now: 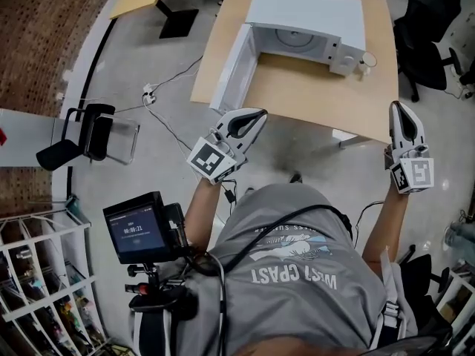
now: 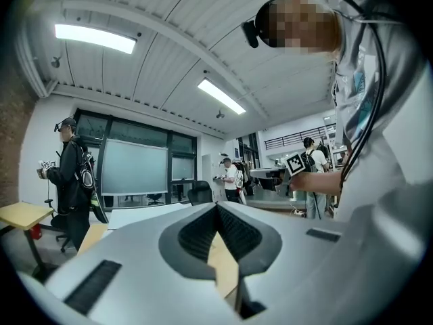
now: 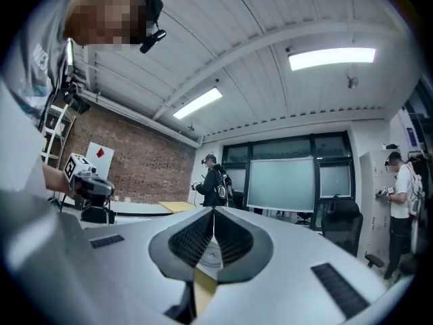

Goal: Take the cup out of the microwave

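Head view alone: open microwave (image 1: 297, 32), white cup (image 1: 365, 62) beside it on table (image 1: 312, 99). Gripper views: left gripper (image 2: 218, 207) and right gripper (image 3: 214, 212) jaws together, empty.

I hold my left gripper (image 1: 254, 117) with its tips at the near edge of the wooden table (image 1: 312, 99), jaws drawn together; straight beyond those tips stands the white microwave (image 1: 308, 17), its door (image 1: 234, 69) swung open on the side nearest this gripper, the round turntable showing inside; my right gripper (image 1: 399, 110) is well apart on the other side, off the table's near corner, jaws closed too; ahead of it and slightly inward, a small white cup (image 1: 366, 61) stands on the table just beside the microwave's front corner; behind my left gripper, by my hip, a lit screen (image 1: 136, 231) sits on a black mount.
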{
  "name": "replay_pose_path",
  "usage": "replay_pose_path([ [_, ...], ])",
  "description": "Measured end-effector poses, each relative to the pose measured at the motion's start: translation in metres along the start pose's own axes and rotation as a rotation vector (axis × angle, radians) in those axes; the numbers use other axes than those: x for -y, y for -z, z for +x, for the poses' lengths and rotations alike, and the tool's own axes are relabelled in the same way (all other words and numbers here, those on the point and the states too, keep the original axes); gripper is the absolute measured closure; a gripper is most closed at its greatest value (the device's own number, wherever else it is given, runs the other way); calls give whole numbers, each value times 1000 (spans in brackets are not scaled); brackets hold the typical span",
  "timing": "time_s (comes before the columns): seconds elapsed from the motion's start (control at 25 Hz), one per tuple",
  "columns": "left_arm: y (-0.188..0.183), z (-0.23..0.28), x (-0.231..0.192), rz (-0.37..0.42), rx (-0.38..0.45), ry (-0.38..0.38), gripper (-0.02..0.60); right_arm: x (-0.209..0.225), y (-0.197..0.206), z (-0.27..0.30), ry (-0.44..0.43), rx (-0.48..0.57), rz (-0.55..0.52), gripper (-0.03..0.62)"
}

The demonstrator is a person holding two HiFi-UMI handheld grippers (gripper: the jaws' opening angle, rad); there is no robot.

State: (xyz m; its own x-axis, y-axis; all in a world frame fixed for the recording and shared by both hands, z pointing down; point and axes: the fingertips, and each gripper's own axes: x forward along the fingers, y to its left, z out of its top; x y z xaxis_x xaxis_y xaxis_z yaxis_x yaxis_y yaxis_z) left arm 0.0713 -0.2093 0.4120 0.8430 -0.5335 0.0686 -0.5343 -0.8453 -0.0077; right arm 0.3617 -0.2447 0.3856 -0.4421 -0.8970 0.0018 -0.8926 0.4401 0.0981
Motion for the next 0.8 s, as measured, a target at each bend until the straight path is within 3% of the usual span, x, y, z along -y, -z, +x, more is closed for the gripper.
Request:
replay_pose_path([
  [0.12,8,-9,-1,-7,-3,-2,538,-10,-15,-8,1,38,20,582],
  [0.36,9,-87,-18,-40,22,-15,540,-98,-50,-8,-10,25,-34,583],
  [0.64,28,-178,-20,-58,38,16,540,-214,-60,-18,-21,-1,-56,583],
  [0.8,31,-210,-16,-65,37,53,540,-258,-70,-26,-10,-16,-66,583],
])
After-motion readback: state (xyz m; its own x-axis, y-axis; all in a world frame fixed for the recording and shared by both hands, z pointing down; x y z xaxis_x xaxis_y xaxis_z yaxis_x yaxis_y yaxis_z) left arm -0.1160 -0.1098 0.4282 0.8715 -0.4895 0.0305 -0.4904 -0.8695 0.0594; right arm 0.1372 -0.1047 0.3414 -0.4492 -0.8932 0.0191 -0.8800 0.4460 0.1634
